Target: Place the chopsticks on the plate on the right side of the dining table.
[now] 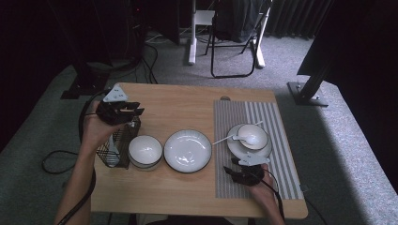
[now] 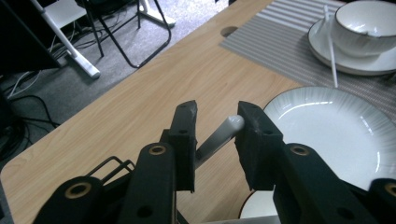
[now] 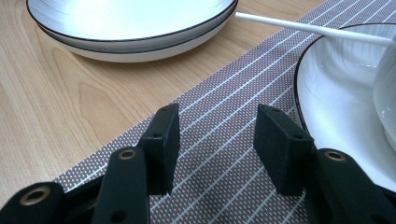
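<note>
At the left of the high view, the left hand-held gripper is held over a black wire caddy. In the left gripper view a smooth white handle lies between the parted jaws, its long axis slanting toward the upper right, rounded tip uppermost; it touches the right jaw only, so it is not clamped. The right hand-held gripper is released over a striped woven placemat on the pale wooden worktop.

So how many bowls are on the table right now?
2: one bowl beside the wire basket at the left, and one bowl on the saucer on the striped placemat.
</note>
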`<act>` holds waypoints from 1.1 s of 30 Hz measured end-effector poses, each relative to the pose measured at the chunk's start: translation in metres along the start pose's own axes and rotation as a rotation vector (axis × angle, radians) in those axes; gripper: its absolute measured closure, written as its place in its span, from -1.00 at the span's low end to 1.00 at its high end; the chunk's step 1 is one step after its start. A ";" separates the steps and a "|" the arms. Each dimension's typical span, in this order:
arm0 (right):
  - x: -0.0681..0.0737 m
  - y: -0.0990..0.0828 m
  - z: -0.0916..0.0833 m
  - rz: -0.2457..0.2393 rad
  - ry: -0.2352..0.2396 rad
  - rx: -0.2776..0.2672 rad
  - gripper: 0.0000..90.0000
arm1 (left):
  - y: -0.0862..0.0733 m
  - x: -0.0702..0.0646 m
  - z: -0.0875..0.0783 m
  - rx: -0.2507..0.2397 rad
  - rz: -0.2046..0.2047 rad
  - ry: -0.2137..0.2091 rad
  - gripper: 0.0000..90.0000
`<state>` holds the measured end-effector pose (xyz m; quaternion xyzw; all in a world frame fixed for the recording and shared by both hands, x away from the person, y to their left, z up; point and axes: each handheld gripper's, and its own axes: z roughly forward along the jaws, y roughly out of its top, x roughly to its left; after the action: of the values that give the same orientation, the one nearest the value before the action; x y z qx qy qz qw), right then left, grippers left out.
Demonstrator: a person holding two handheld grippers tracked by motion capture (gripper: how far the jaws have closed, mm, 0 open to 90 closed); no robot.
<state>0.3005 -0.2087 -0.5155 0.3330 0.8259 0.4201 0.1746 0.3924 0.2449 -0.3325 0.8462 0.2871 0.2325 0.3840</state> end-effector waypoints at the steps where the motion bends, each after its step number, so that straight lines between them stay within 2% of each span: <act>1: 0.000 0.000 0.000 0.000 0.000 0.000 0.11 | 0.000 0.000 0.000 0.000 0.000 0.000 0.53; 3: 0.000 0.000 0.000 0.001 0.000 -0.001 0.11 | -0.001 0.002 0.002 0.010 -0.004 0.002 0.52; 10: 0.000 0.000 0.000 0.001 0.000 -0.002 0.11 | -0.001 0.004 0.003 0.001 -0.012 -0.001 0.56; 16: 0.000 0.000 0.000 0.002 0.000 -0.003 0.11 | 0.005 0.004 0.000 -0.003 -0.011 0.001 0.61; 22: 0.000 0.000 0.000 0.003 0.001 -0.003 0.11 | 0.005 0.010 0.005 -0.012 -0.034 -0.002 0.59; 27: -0.001 0.000 0.000 0.004 0.000 -0.003 0.11 | 0.002 0.012 0.011 0.009 -0.048 0.007 0.53; 33: -0.001 0.000 0.000 0.003 0.000 -0.003 0.11 | -0.004 0.020 0.019 0.025 -0.083 0.009 0.52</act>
<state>0.3011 -0.2093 -0.5156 0.3341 0.8247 0.4216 0.1747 0.4173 0.2509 -0.3438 0.8371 0.3268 0.2165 0.3815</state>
